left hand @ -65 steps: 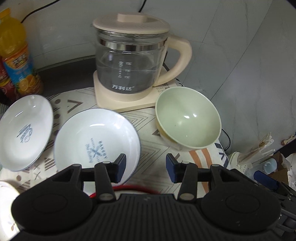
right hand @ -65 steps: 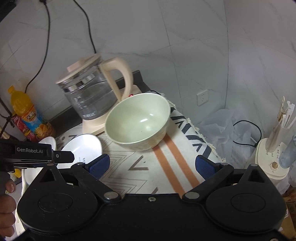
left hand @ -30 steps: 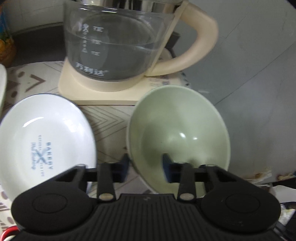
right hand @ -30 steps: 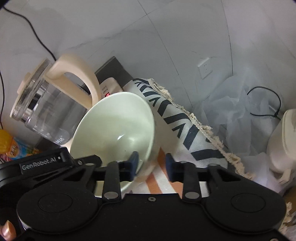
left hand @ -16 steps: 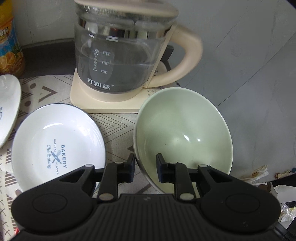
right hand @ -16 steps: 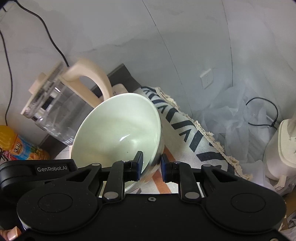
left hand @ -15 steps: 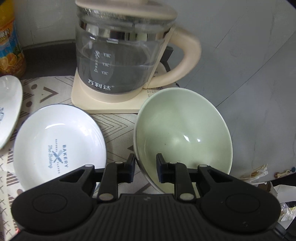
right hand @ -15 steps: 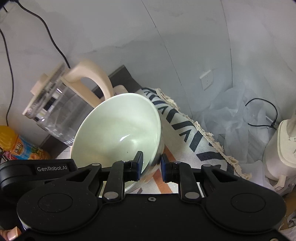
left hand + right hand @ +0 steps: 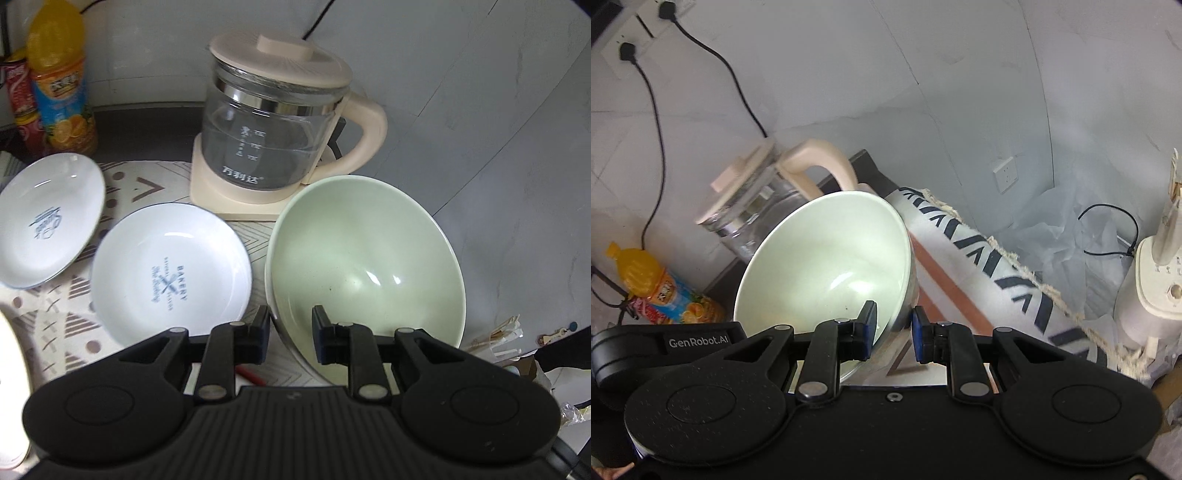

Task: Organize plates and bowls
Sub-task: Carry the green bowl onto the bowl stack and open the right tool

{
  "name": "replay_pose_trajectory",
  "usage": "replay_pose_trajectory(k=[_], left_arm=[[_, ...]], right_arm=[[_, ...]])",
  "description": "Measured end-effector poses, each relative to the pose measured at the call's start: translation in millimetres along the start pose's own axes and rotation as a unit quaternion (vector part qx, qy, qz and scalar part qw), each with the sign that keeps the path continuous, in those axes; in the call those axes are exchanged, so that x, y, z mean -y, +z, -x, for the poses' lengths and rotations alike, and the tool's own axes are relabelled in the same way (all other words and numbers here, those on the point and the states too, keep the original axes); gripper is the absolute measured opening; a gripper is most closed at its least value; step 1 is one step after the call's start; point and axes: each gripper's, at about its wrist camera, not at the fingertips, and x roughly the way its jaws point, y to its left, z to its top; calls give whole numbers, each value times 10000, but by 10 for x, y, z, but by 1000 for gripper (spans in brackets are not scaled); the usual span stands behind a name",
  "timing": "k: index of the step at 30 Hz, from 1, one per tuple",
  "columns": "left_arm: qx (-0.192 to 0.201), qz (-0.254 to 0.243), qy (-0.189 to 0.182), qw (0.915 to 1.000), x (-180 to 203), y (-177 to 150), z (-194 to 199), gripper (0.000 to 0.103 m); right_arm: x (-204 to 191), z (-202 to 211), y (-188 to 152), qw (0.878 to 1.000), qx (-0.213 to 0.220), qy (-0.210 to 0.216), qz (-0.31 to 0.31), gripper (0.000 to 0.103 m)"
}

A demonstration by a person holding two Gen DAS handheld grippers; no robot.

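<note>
A pale green bowl (image 9: 365,258) hangs tilted above the patterned cloth, held by both grippers. My left gripper (image 9: 290,334) is shut on its near left rim, one pad inside and one outside. My right gripper (image 9: 893,332) is shut on the bowl (image 9: 827,266) at its near right rim in the same way. Two white plates lie on the cloth to the left: one with blue "BAKERY" print (image 9: 170,275), another (image 9: 46,218) farther left. A third white dish edge (image 9: 9,387) shows at the far left, cut off by the frame.
A glass kettle (image 9: 277,129) on a cream base stands close behind the bowl. An orange juice bottle (image 9: 61,85) and a red can (image 9: 22,107) stand at the back left. The cloth's fringed edge (image 9: 1015,258) drops off on the right, beside a white appliance (image 9: 1152,280) and cables.
Both grippers have risen and drawn back with the green bowl pinched between them. The kettle, plates and bottle now look smaller and lower in view.
</note>
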Motion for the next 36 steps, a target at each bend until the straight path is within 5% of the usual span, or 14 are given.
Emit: replay_pose_trajectory(k=[17,36], left_arm=[[183,-51,-96,9998,-451,-498,640,22],[-173,134,111,9997,-900,-913,687,22]], right_arm=[[-322,574,-486,9998,186,78,83,20],[-529,673,-1058,9994,-134,-33,303,21]])
